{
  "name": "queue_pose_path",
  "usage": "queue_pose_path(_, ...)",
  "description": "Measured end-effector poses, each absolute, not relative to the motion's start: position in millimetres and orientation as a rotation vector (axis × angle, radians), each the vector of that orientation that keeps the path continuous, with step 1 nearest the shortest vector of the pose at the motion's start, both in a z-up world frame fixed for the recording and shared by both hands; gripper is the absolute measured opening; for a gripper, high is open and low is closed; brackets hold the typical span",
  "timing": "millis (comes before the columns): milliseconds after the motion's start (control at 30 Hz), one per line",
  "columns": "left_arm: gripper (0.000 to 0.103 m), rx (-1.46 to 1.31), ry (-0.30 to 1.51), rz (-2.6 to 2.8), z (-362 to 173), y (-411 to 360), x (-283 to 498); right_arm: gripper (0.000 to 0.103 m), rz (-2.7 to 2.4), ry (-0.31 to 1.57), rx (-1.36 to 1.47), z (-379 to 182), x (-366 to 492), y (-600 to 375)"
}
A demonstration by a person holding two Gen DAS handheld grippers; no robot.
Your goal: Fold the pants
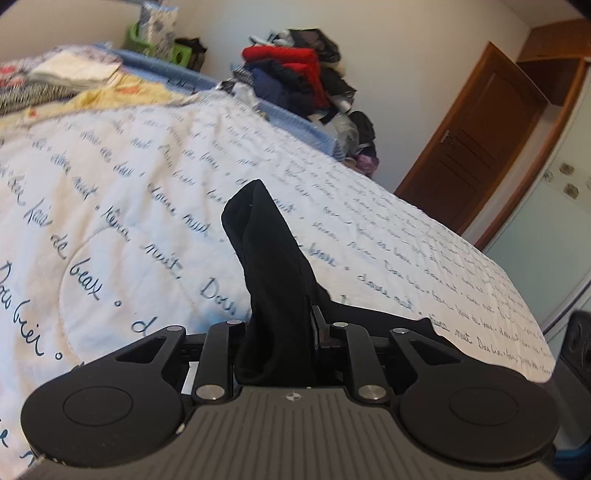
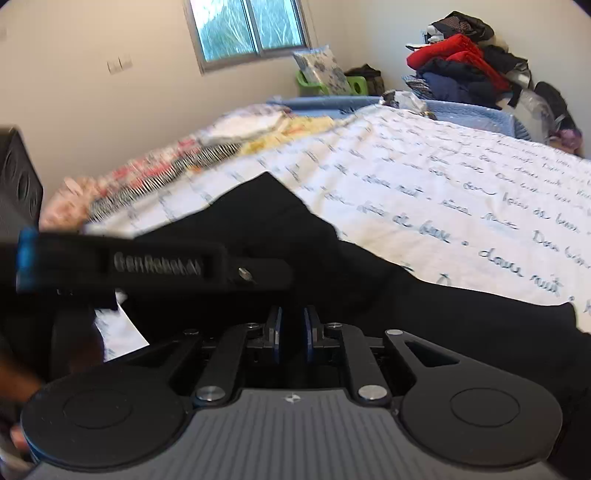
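The black pants (image 1: 273, 280) are lying across the near edge of a bed, w/ a bunched fold of the fabric standing up out of the left gripper (image 1: 280, 332) and rising in front of its camera. In the right wrist view the pants (image 2: 280, 229) are spreading over the quilt as a dark sheet, one corner peaking up toward the middle of the bed, the rest trailing off to the right.

The left gripper is pinching that fold: cloth is filling the gap btwn its fingers, which are hidden under it. It also appears in the right wrist view as a blurred black bar w/ a blue end (image 2: 155, 264), crossing from the left just above the pants.

The right gripper (image 2: 293, 334) is sitting w/ its blue pads (image 2: 276, 332) drawn nearly together, only a narrow slit btwn them. Black fabric is lying right in front of the tips, but whether any is caught in the slit can't be told (too dark there).

Under the pants the white quilt (image 1: 129, 192), printed w/ blue handwriting, is covering the bed. Folded patterned linens (image 2: 207, 147) are sitting at the far side. Beyond the bed a heap of clothes (image 1: 295, 74), red, navy and black, is leaning against the wall. A wooden door (image 1: 469, 136) is standing to the right in the left wrist view; a window (image 2: 251, 27) is showing in the right wrist view.
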State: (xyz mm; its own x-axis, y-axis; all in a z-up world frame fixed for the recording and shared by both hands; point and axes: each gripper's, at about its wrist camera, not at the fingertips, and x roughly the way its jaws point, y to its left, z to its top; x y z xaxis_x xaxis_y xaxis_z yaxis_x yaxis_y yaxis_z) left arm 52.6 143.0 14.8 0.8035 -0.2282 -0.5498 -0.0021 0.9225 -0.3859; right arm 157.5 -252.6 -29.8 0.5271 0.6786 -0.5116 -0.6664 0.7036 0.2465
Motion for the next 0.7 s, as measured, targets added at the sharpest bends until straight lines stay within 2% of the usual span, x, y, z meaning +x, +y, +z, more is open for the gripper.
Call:
queue_pose_path(300, 0.025, -0.291, 0.518, -0.157, 46, 90, 21, 0.012, 0.779, 0.546, 0.126, -5, 139, -293)
queue_pose_path(700, 0.026, -0.261, 0.487, -0.287, 63, 26, 13, 0.012, 0.673, 0.492, 0.270, 8, 122, -360)
